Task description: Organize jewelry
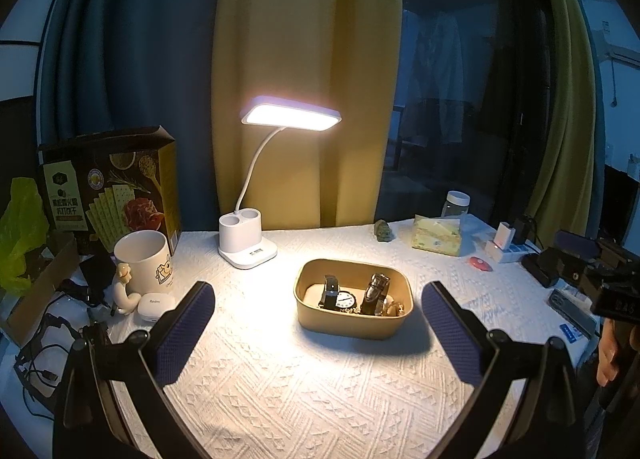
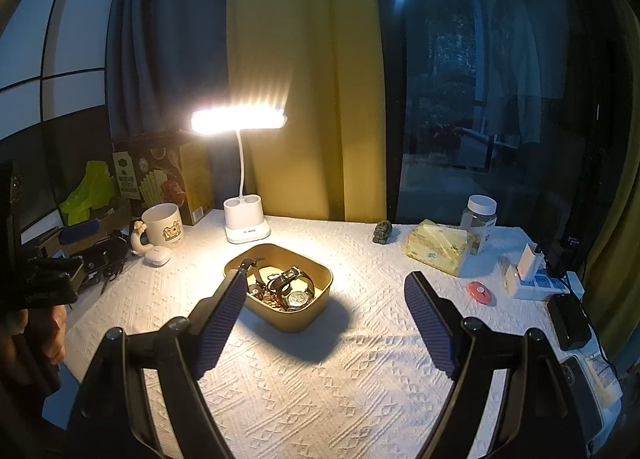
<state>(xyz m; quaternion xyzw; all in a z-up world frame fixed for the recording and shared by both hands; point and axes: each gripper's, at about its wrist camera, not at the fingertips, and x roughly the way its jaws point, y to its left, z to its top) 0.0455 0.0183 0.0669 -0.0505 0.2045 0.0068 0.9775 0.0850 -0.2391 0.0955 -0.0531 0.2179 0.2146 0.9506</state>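
On the white textured tablecloth [image 1: 280, 379] we see one tan box [image 1: 354, 321] holding watches and jewelry in a tangle we cannot count, lit by one white desk lamp [image 1: 291, 115]. Our left gripper [image 1: 318, 323] and right gripper [image 2: 324, 313] both hover before the box with jaws spread wide, holding nothing. "Redmi" is legible on one white earbud case [image 1: 157, 305] beside one cartoon-printed mug [image 1: 142, 261]; the one cracker box [image 1: 112, 187] carries Chinese lettering.
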